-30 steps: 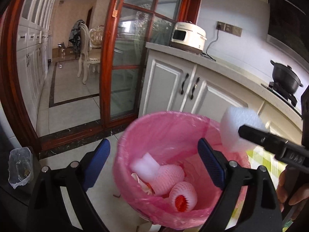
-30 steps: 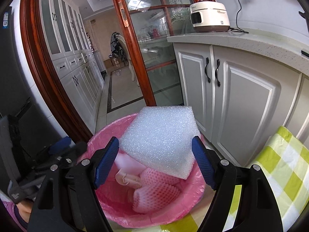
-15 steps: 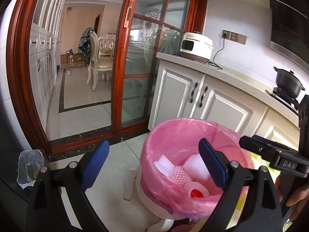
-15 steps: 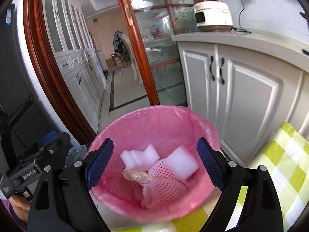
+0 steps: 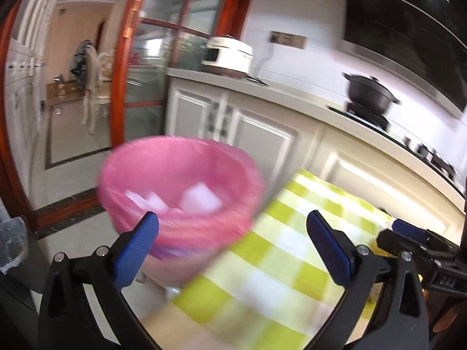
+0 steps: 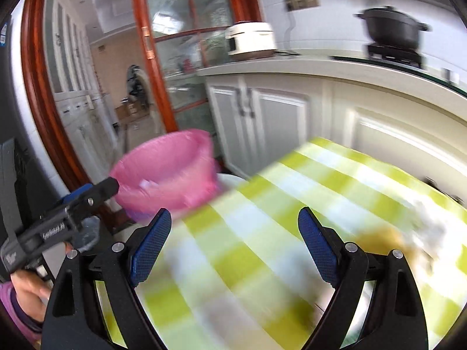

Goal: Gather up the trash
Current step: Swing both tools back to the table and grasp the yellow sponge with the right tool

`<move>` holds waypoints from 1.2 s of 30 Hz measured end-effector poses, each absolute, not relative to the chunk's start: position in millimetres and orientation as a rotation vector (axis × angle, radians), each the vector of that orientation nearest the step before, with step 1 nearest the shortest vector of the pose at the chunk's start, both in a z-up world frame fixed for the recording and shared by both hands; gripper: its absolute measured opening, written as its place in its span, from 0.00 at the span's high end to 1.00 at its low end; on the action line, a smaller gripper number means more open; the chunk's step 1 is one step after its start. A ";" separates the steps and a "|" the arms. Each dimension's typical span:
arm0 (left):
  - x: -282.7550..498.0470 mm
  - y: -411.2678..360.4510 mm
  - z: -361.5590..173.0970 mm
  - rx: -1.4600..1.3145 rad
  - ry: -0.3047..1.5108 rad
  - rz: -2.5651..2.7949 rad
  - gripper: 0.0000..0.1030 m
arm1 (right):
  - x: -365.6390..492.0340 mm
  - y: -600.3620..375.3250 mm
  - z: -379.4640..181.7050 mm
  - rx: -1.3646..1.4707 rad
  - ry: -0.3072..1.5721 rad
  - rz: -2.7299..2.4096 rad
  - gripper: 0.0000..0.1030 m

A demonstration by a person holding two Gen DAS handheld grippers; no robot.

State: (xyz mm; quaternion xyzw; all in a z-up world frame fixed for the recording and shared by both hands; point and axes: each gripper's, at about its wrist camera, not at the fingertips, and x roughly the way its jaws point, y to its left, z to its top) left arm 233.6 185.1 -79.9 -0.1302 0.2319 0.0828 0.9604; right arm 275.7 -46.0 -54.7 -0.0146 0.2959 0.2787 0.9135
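- Left wrist view: The left gripper (image 5: 233, 243) stood wide open and held nothing, its blue pads (image 5: 135, 252) spread well apart above the edge of a green-and-white checked tablecloth (image 5: 277, 250).
- A bin lined with a pink bag (image 5: 179, 186) sat beyond the left pad, just past the cloth's edge, and looked blurred.
- White foam pieces (image 5: 200, 199) lay inside the bin, ahead of the gripper and slightly left of its centre line.
- The right gripper (image 5: 408, 233) reached in from the lower right, low over the cloth; how far its jaws stood apart could not be told from here.
- A white cooker (image 5: 227, 55) and a black pot (image 5: 369, 94) sat on the counter behind.
- Right wrist view: The right gripper (image 6: 235, 243) was also wide open and empty, both pads over the checked tablecloth (image 6: 292, 204).
- The pink-lined bin (image 6: 166, 175) stood up and to the left of the left pad, off the cloth's edge.
- The left gripper (image 6: 96, 192) came in from the left, its tip just beside the bin's rim.
- Something brownish (image 6: 385, 242) lay on the cloth near the right pad, too blurred to identify.
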 end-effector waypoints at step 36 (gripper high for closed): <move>284.4 22.8 -140.3 -0.140 0.674 -0.105 0.05 | 295.8 -202.1 -112.3 0.159 0.643 0.378 0.55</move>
